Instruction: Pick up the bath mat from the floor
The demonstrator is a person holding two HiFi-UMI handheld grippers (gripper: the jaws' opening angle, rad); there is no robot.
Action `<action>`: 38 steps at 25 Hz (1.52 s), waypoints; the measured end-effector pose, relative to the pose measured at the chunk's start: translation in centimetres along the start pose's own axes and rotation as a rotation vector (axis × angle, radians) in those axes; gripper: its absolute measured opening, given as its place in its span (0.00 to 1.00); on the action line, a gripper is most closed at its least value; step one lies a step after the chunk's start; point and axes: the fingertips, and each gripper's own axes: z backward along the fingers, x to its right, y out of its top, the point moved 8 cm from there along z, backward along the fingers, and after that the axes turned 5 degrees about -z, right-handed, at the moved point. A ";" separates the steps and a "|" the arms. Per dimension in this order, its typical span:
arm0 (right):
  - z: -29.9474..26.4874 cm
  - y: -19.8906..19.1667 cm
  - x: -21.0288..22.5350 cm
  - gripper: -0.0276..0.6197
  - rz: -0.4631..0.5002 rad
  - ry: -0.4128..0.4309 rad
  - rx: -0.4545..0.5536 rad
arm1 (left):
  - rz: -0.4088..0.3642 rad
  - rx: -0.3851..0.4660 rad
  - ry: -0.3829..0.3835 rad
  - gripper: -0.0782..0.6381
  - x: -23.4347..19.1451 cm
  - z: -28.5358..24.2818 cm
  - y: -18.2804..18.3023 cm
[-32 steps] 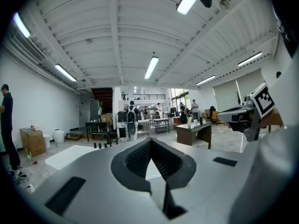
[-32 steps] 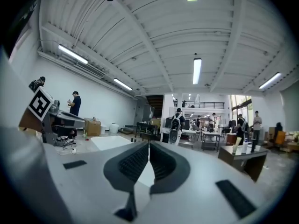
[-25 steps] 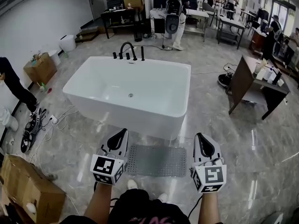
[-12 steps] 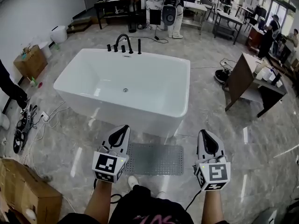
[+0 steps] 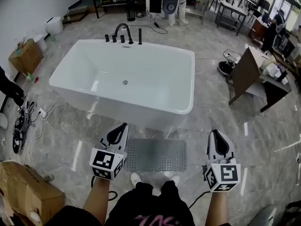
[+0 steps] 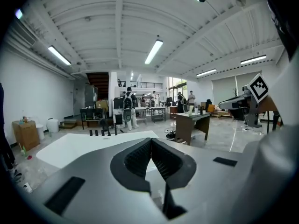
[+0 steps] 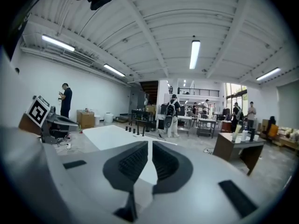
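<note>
A grey studded bath mat (image 5: 156, 155) lies flat on the marble floor in the head view, just in front of the white bathtub (image 5: 84, 62). My left gripper (image 5: 119, 130) hovers above the mat's left edge, shut and empty. My right gripper (image 5: 218, 139) is held to the right of the mat, also shut with nothing in it. Both gripper views look level across the room over the bathtub (image 6: 70, 146) (image 7: 110, 133), and the mat is out of sight there. The black ribbed pads (image 6: 140, 158) (image 7: 133, 161) meet at their tips.
Black taps (image 5: 123, 34) stand on the tub's far rim. A cardboard box (image 5: 26, 197) sits at the lower left, with cables (image 5: 35, 121) beside the tub. A brown desk (image 5: 256, 79) stands to the right. People and tables (image 5: 170, 1) fill the back of the room. My shoes (image 5: 135, 178) touch the mat's near edge.
The head view has tilted and stepped closer to the tub. The grippers have spread slightly, the right one drifting rightward. Both stay shut.
</note>
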 end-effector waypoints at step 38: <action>-13.9 -35.8 8.2 0.25 -0.070 0.112 -0.307 | 0.058 -0.323 0.138 0.12 3.0 -11.3 -34.6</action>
